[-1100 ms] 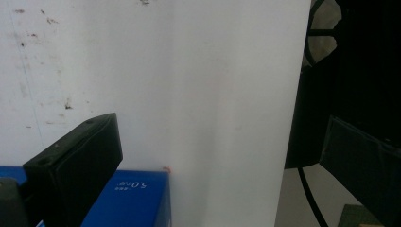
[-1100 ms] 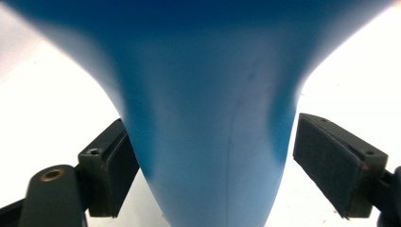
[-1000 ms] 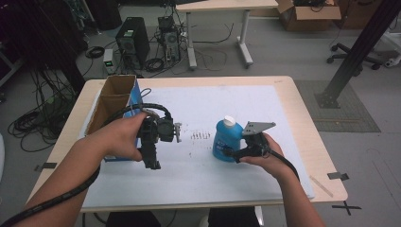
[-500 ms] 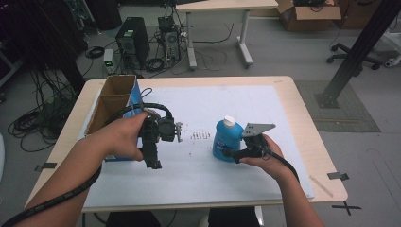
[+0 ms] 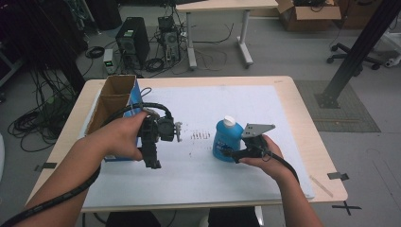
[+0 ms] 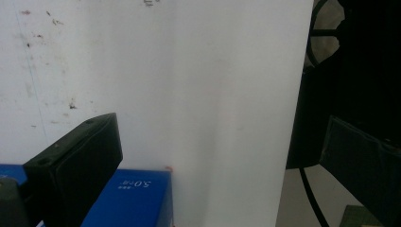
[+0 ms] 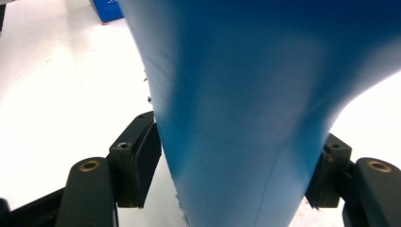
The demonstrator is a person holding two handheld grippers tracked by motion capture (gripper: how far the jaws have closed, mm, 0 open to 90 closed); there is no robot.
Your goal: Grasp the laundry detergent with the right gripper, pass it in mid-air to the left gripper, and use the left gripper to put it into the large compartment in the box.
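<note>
With its jaws just closing, the right gripper [image 5: 226, 152] has both pads against the blue bottle [image 5: 228, 140], upright on the white sheet [image 5: 246, 104] right of centre. Left gripper [image 5: 152, 163] sits left of centre, jaws wide, nothing between, beside the blue box [image 6: 132, 201].

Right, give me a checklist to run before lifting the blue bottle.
1. Bottle between right tool jaws: ok.
2. Pads pressing the bottle sides after the jaws' closing just now: ok in the right gripper view.
3. Bottle upright, white cap on: ok.
4. Left tool open and holding nothing: ok.
5. Cardboard box away from the bottle: ok.
6. Grip firm enough to lift: cannot tell.
</note>
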